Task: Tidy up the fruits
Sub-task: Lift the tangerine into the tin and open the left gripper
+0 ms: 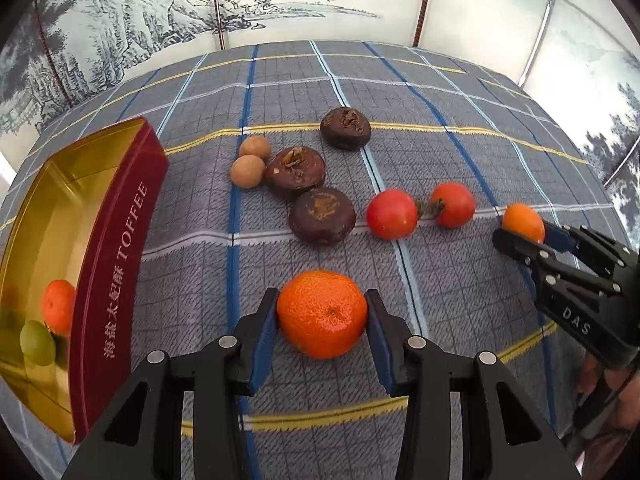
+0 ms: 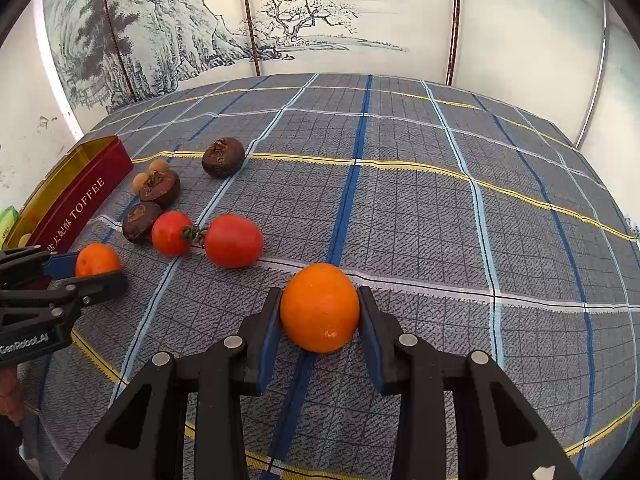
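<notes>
progress: early | in toffee tin (image 1: 116, 264): one orange fruit, one green grape | left gripper (image 1: 322, 316) clamps mandarin (image 1: 322, 314) | right gripper (image 2: 320, 312) clamps smooth orange fruit (image 2: 320, 308) | left on cloth (image 2: 440, 240): two tomatoes, three dark fruits, two longans

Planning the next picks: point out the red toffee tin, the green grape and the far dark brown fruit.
Red toffee tin (image 1: 120, 264): left wrist view, lettered side wall.
Green grape (image 1: 37, 343): left wrist view, centre.
Far dark brown fruit (image 1: 345, 128): left wrist view, top.
</notes>
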Demonstrator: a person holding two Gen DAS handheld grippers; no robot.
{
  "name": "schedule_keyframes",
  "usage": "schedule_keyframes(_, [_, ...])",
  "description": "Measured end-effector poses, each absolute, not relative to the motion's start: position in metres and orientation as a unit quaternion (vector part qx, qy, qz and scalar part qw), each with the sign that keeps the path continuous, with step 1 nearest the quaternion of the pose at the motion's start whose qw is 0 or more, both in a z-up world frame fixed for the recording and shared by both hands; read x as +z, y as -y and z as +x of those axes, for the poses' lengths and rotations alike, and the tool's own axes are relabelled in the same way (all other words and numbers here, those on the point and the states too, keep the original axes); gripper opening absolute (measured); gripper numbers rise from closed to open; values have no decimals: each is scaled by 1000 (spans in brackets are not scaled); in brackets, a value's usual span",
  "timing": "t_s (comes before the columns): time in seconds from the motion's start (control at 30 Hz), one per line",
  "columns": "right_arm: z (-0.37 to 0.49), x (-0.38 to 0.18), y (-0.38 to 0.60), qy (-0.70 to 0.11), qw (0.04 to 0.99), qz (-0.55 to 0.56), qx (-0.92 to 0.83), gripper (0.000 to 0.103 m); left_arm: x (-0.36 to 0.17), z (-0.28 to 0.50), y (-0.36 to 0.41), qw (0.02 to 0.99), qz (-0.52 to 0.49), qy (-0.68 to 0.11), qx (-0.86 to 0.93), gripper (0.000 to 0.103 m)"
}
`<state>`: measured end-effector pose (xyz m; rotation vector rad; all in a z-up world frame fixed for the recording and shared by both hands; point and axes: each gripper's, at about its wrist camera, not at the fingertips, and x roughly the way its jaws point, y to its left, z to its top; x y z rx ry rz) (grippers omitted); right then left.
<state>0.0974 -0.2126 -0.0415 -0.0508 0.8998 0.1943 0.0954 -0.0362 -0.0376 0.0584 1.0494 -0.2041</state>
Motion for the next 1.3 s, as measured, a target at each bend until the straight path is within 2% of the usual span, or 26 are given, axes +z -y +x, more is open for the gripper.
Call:
schedule_keyframes(0.53, [97,-42,212,-434,896,-26,93,34,1,78,0,870,15,-485,-87,43])
schedule_keyframes(0.9, [98,-44,212,-435,896,-30,91,34,36,87,-73,890,12,-454,-32,43])
schedule_keyframes(1.3, [97,-43,211,-435,896,-30,91,34,1,123,-171,867,-17,-493,62,43])
